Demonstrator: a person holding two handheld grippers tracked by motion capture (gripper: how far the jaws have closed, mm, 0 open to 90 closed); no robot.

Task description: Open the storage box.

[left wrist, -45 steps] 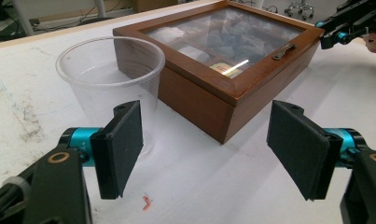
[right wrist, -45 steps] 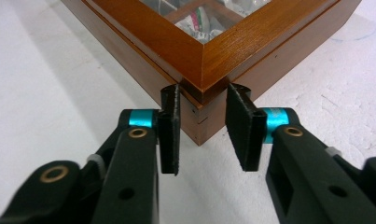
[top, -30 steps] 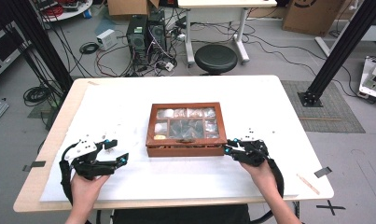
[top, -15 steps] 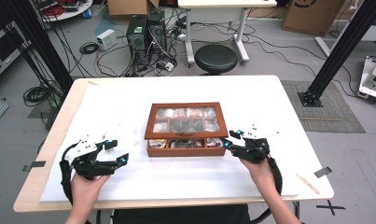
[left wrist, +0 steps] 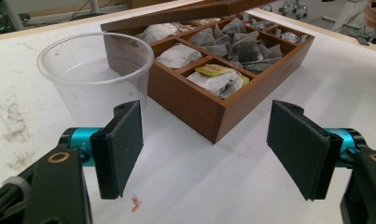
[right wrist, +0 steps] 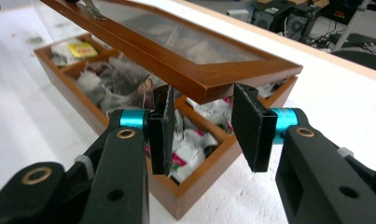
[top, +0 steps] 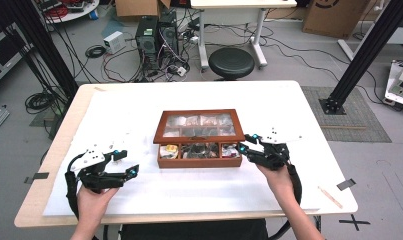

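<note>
a: nearest the camera in the high view, two hands come up from the bottom edge of a white-topped table [top: 199,192] with a pale wooden rim. the left gripper [top: 120,165], black with a grey plate on top, sits low on the left, its jaws spread wide with nothing between them.

b: and in the left gripper view?

a: flat, matte black pads [left wrist: 121,144] on teal collars, wide apart over bare white tabletop. just beyond them stands a clear round plastic cup [left wrist: 96,69], thin-walled, right beside the corner of the box.

b: the right gripper?

a: the right gripper [top: 245,145] is at the box's right front corner. in the right gripper view its jaws stand partly open on either side of the raised lid's [right wrist: 176,51] corner; whether the pads touch the wood, i cannot tell.

b: the box itself?

a: a rectangular, glossy reddish-brown wooden box [top: 199,159] at the middle of the table, divided into compartments packed with crinkled tea bags [left wrist: 216,80]. the lid is wood-framed with a clear pane, lifted at the front and tilted.

b: farther back?

a: a round black stool [top: 231,61] and tangled cables [top: 134,62] on the grey floor.
</note>
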